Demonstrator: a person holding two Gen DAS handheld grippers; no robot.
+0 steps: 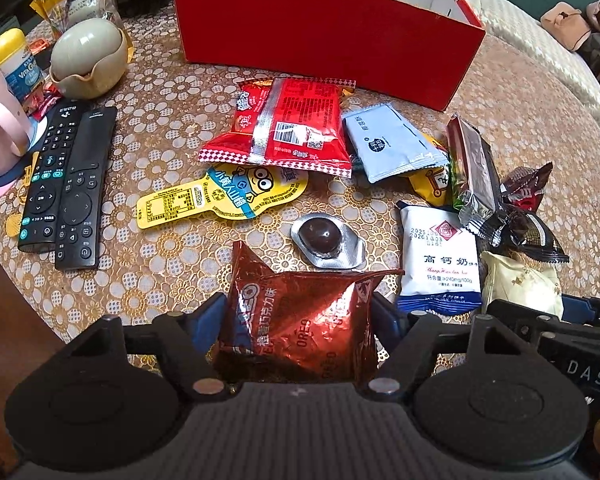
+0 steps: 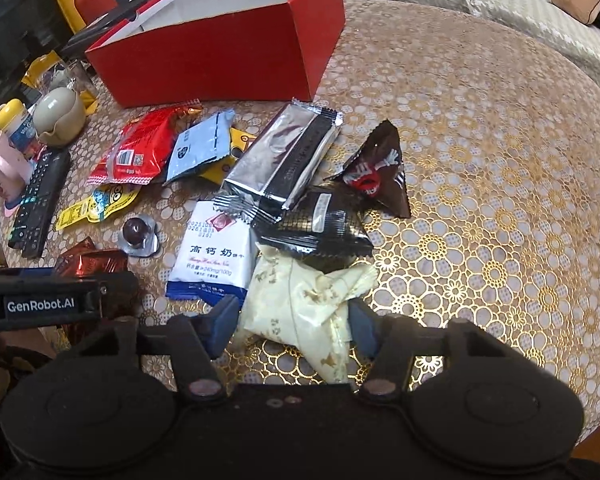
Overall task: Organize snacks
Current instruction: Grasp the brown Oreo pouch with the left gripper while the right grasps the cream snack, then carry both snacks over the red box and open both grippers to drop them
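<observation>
left tongs clamped on copper Oreo packet | right tongs clamped on cream packet | both packets at near edge of desk | step: pickup | next: lift, carry to far red box, let go inside

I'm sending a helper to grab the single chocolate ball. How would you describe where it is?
Start at the red box on the table. Come toward the camera past the red packet and the yellow packet. The chocolate ball lies there alone, the only round dark sweet in a clear silver blister.
</observation>
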